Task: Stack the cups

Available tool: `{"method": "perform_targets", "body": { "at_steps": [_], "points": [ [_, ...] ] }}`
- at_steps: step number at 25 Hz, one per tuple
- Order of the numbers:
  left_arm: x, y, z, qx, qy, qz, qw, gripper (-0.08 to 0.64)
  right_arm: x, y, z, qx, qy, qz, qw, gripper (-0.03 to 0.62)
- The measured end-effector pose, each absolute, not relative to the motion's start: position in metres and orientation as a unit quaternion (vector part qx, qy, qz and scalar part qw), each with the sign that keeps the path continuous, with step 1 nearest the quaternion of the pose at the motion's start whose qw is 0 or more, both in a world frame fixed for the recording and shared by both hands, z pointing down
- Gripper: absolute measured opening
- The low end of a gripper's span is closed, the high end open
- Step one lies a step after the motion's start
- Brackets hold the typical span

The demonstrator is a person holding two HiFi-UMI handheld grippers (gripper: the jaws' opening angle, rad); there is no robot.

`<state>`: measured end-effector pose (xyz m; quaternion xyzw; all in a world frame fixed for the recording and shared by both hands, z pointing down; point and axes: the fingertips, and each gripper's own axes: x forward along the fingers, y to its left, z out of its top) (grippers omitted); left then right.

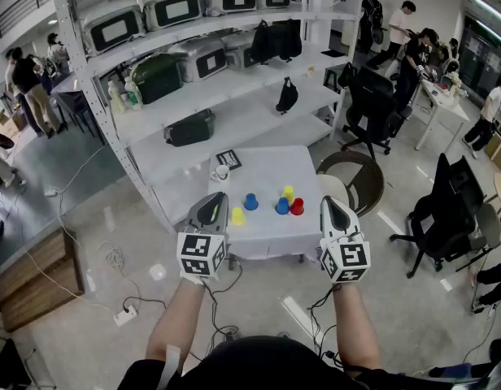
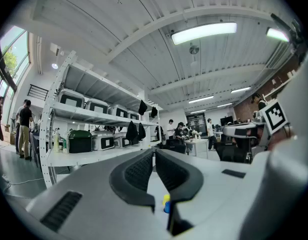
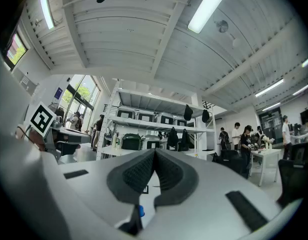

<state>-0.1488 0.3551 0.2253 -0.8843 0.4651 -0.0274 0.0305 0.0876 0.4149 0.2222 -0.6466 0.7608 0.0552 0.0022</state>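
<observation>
Head view, left to right: left gripper [image 1: 210, 208] level at near left edge of white table [image 1: 267, 236], jaws pressed together, nothing between. White mug [image 1: 222, 172] toward far side. Yellow cup [image 1: 237, 216] just past left gripper tip, blue cup [image 1: 250, 201] just beside. Second blue cup [image 1: 281, 206], second yellow cup [image 1: 288, 192], red cup [image 1: 297, 206] clustered mid-table. All five separate, unstacked. Right gripper [image 1: 332, 208] level near right table edge, jaws closed, empty.

Your grey wedge-shaped left gripper [image 1: 214, 198] and right gripper [image 1: 328, 201] each bear a black-and-white marker cube and dark ribbed pads.
</observation>
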Motion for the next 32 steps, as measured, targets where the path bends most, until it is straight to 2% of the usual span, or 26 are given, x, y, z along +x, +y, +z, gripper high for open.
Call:
{"method": "perform_targets", "body": {
  "at_steps": [12, 13, 14, 15, 16, 17, 32],
  "points": [
    [-0.127, 0.366, 0.22, -0.875, 0.482, -0.028, 0.035, 0.02, 0.117, 0.42, 0.225, -0.649, 0.759, 0.056, 0.008, 0.002],
    [-0.126, 0.367, 0.219, -0.874, 0.484, -0.03, 0.034, 0.025, 0.12, 0.419, 0.226, -0.649, 0.759, 0.054, 0.008, 0.04],
    [-0.124, 0.368, 0.22, -0.873, 0.486, -0.035, 0.032, 0.076, 0.123, 0.418, 0.227, -0.648, 0.76, 0.05, 0.008, 0.089],
    [-0.121, 0.369, 0.222, -0.872, 0.487, -0.041, 0.029, 0.18, 0.126, 0.418, 0.228, -0.647, 0.761, 0.047, 0.008, 0.116],
    [-0.118, 0.37, 0.224, -0.872, 0.487, -0.047, 0.026, 0.218, 0.13, 0.417, 0.229, -0.645, 0.763, 0.045, 0.008, 0.131],
    [-0.115, 0.371, 0.226, -0.871, 0.488, -0.052, 0.023, 0.227, 0.134, 0.417, 0.23, -0.643, 0.764, 0.044, 0.008, 0.137],
    [-0.128, 0.335, 0.275, -0.858, 0.508, -0.075, -0.01, 0.23, 0.142, 0.372, 0.282, -0.634, 0.773, 0.008, -0.007, 0.167]
  ]
}}
